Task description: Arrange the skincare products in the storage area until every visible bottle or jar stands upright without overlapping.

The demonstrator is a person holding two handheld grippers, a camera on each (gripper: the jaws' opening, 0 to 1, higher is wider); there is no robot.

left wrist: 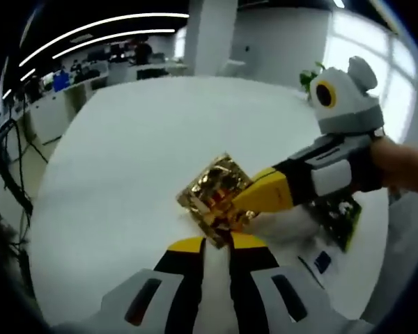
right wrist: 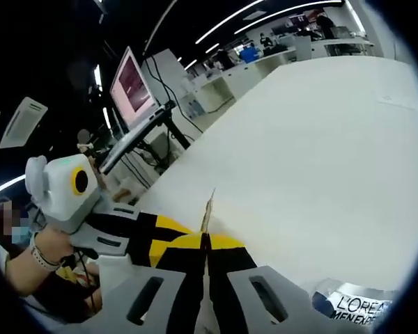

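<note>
1. An open-plan office with desks and ceiling strip lights runs behind a broad white table [left wrist: 125, 181] that carries the work.
2. The right gripper [left wrist: 238, 207] comes in from three o'clock of the left gripper view, a person's hand behind it. Its yellow tips are pinched on the gold foil packet [left wrist: 216, 193].
3. The left gripper [left wrist: 216, 245] rises from six o'clock, jaws nearly together, nipping the packet's near edge; both tools hold it just above the table's centre.
4. In the right gripper view the packet is a thin edge-on sliver [right wrist: 209, 209] between closed jaws [right wrist: 206, 245], so its crinkled gold face is seen from the left gripper view alone.
5. A L'Oréal Men Expert package [right wrist: 359, 306] lies at five o'clock there, with a monitor [right wrist: 131, 85] at eleven.
6. The packet looks light, thin and crushable; I would hold it by its edges, gently.
</note>
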